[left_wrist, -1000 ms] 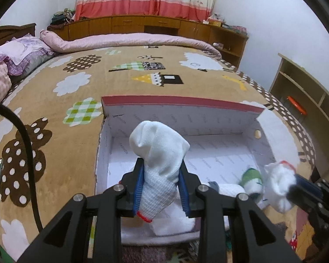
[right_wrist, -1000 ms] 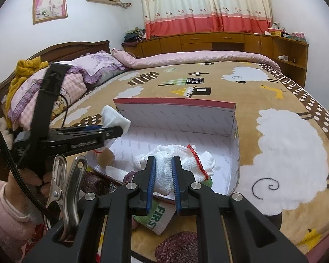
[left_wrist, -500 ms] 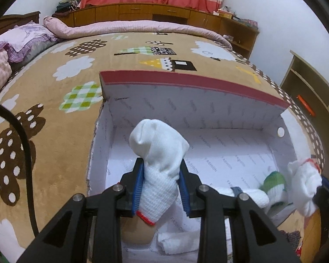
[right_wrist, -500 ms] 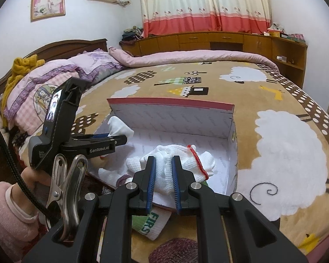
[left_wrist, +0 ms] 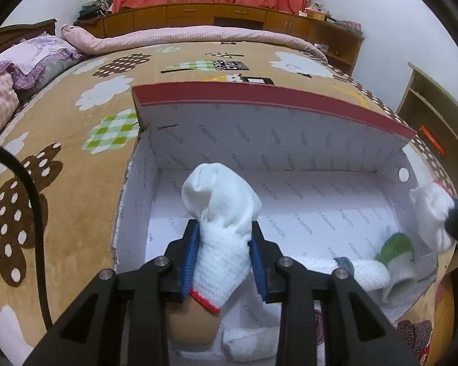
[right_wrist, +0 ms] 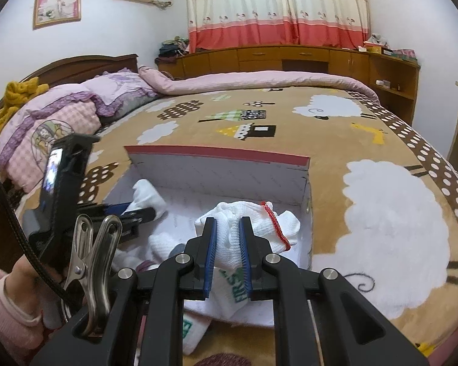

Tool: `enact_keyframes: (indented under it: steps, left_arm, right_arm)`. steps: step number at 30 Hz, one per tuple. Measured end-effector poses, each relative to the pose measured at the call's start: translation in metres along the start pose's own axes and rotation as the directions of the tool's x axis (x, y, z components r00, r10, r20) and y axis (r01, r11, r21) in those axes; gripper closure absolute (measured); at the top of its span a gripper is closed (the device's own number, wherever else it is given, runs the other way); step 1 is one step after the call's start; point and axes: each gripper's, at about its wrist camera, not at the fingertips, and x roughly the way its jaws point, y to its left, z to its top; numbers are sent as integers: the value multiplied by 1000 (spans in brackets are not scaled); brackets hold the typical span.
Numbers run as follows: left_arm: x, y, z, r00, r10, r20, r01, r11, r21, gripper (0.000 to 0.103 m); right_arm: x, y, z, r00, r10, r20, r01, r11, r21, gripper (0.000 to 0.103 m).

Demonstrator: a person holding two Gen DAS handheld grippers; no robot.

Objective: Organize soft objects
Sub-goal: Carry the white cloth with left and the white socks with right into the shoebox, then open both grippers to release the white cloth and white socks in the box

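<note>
An open white cardboard box (left_wrist: 271, 140) with a red-edged lid stands on the bed; it also shows in the right wrist view (right_wrist: 216, 170). My left gripper (left_wrist: 223, 256) is shut on a white knit glove with a red cuff (left_wrist: 223, 228), held over the box's left part. My right gripper (right_wrist: 227, 244) is shut on another white glove with a red cuff (right_wrist: 256, 225), over the box's right side; this glove shows at the right edge of the left wrist view (left_wrist: 433, 213). White socks (left_wrist: 360, 271), one with a green toe (left_wrist: 397, 250), lie in the box.
The box rests on a brown patterned bedspread (right_wrist: 381, 213). Pillows (right_wrist: 61, 122) lie at the left. A rolled pink quilt (right_wrist: 259, 82) and wooden cabinets (right_wrist: 290, 58) are at the far side. A wooden shelf (left_wrist: 436, 122) stands at the right. A tan item (left_wrist: 192, 323) lies below my left gripper.
Both grippers have moved forward with their gloves, from the box's near edge to over its inside. The box looks larger and closer in both views.
</note>
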Motion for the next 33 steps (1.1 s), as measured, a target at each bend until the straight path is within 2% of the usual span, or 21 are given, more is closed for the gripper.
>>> enact_keyframes:
  steps: [6, 18, 25, 28, 33]
  left_arm:
    - [0, -3, -3, 1000, 12, 6, -12, 1000, 11, 70]
    - [4, -4, -6, 1000, -5, -1, 5, 1000, 6, 69]
    - [4, -4, -7, 1000, -4, 2, 4, 1000, 9, 67]
    - [4, -6, -8, 1000, 1, 5, -1, 1000, 14, 67]
    - [4, -7, -7, 1000, -3, 3, 3, 1000, 13, 63]
  right_arm:
    - [17, -8, 3, 1000, -18, -17, 18, 1000, 13, 87]
    - [51, -8, 0, 994, -91, -52, 89, 995, -32, 87]
    - [67, -11, -11, 989, -97, -108, 94, 995, -28, 87]
    - [67, -11, -12, 989, -95, -112, 92, 995, -29, 84]
    - [67, -10, -13, 989, -86, -119, 85, 996, -15, 73]
